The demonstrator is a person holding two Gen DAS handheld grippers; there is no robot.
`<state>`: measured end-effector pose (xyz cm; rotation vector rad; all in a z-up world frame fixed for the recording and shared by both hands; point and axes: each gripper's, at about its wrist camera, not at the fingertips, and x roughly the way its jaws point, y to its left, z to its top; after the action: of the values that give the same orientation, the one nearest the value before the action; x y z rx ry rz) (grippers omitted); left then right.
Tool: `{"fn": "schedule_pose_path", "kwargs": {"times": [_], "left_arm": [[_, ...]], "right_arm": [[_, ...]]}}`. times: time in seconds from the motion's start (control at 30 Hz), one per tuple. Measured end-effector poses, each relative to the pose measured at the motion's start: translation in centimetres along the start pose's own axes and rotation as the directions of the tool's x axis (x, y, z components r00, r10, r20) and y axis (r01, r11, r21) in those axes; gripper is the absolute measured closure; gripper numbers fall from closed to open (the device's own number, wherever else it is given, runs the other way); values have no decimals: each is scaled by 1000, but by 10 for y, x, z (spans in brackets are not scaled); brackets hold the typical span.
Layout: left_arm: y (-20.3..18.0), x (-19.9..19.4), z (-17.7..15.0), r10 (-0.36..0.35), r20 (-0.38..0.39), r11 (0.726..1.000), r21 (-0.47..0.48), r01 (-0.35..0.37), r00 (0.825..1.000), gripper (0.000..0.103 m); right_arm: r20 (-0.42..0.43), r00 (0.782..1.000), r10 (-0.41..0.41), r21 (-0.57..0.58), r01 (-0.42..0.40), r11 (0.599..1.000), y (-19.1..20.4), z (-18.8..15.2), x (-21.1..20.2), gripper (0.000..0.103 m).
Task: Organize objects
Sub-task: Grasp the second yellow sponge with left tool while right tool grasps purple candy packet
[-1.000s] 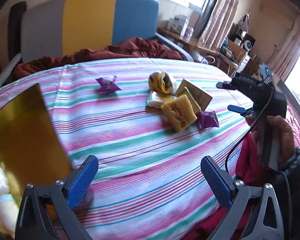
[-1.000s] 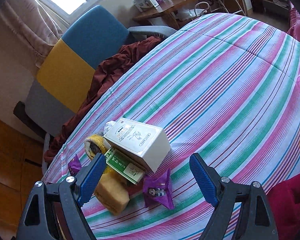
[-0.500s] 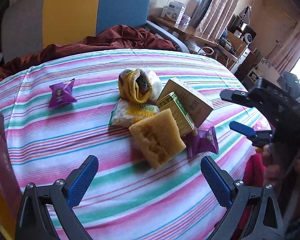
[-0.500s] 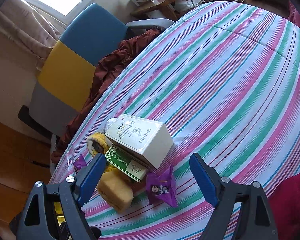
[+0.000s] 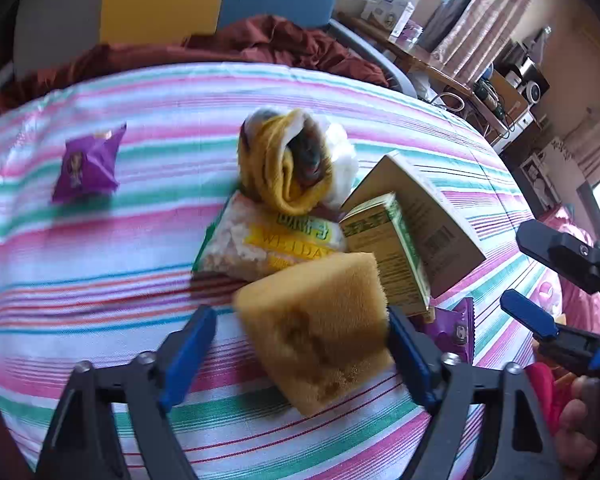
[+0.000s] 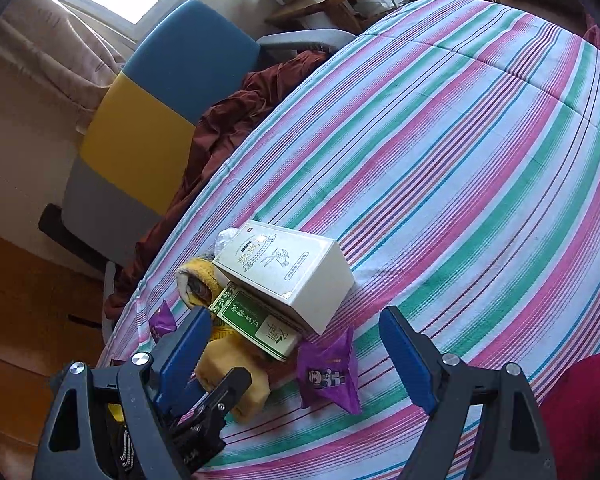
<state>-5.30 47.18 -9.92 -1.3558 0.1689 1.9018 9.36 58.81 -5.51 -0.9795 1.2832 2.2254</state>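
Observation:
A yellow sponge (image 5: pixel 316 328) lies at the near edge of a pile on the striped bedspread (image 5: pixel 100 260). My left gripper (image 5: pixel 300 344) straddles it and its jaws are closing. The right pad touches the sponge's edge; a small gap remains at the left pad. Behind the sponge are a green box (image 5: pixel 384 248), a cream box (image 5: pixel 428 224), a yellow-white snack packet (image 5: pixel 260 240) and a rolled yellow sock (image 5: pixel 288 160). One purple packet (image 5: pixel 88 164) lies apart at the left. My right gripper (image 6: pixel 298 348) hovers open over another purple packet (image 6: pixel 328 372), gripping nothing.
A blue, yellow and grey chair (image 6: pixel 160 100) stands past the bed with a maroon cloth (image 5: pixel 260 40) draped on it. A wooden desk (image 5: pixel 420 60) with boxes lies to the far right. A hand (image 5: pixel 580 420) holds the right gripper near a pink quilt.
My left gripper has come forward and down onto the pile, and its jaws have narrowed around the sponge. The right gripper has stayed almost still and open.

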Motion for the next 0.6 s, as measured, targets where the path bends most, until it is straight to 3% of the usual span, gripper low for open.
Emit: {"fn": "schedule_pose_path", "kwargs": {"times": [0.1, 0.23, 0.37, 0.6], "left_arm": [[6, -6, -4, -39, 19, 999, -7, 39, 999, 33], [14, -22, -16, -74, 34, 997, -3, 74, 997, 39], [23, -40, -37, -58, 55, 998, 23, 57, 997, 41], [38, -67, -71, -21, 73, 999, 36, 19, 997, 41]], "right_arm": [[-6, 1000, -12, -10, 12, 1000, 1, 0, 2, 16], [-28, 999, -38, -28, 37, 999, 4, -2, 7, 16], [-96, 989, -116, -52, 112, 992, 4, -5, 24, 16], [-169, 971, -168, -143, 145, 979, 15, -15, 40, 16]]}}
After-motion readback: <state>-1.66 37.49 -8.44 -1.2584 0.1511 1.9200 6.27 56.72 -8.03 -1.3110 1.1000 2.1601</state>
